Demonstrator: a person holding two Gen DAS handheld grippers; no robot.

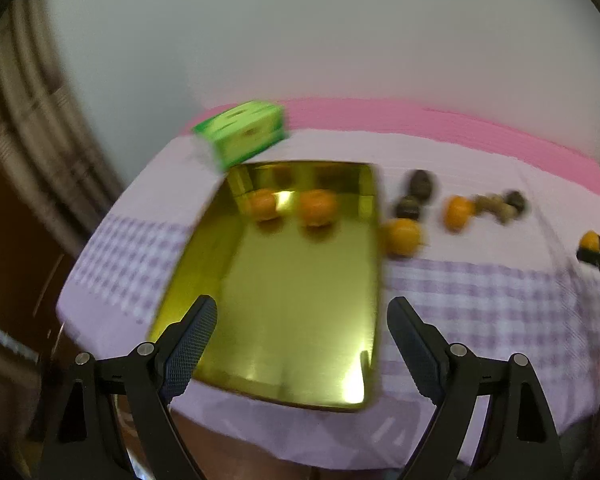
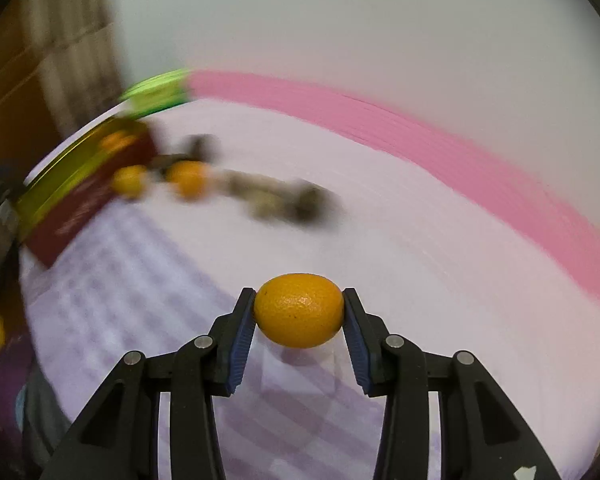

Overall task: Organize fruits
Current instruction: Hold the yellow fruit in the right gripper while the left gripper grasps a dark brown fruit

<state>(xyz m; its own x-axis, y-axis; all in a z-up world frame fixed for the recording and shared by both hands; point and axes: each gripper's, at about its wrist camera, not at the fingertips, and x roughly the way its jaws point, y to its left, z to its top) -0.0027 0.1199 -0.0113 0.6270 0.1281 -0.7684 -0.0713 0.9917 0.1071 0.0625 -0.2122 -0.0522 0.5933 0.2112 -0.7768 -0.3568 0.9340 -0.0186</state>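
Note:
My right gripper is shut on an orange, with both pads pressed on its sides, just above the lilac checked cloth. My left gripper stands open over the near half of a shiny gold tray, with nothing between its fingers. Two oranges lie at the tray's far end. Two more oranges rest on the cloth right of the tray. In the left wrist view the held orange shows at the right edge.
A green box stands behind the tray's far left corner. Dark fruits and brownish ones lie on the cloth beyond the loose oranges. A pink band runs along the table's far edge. Both views are blurred by motion.

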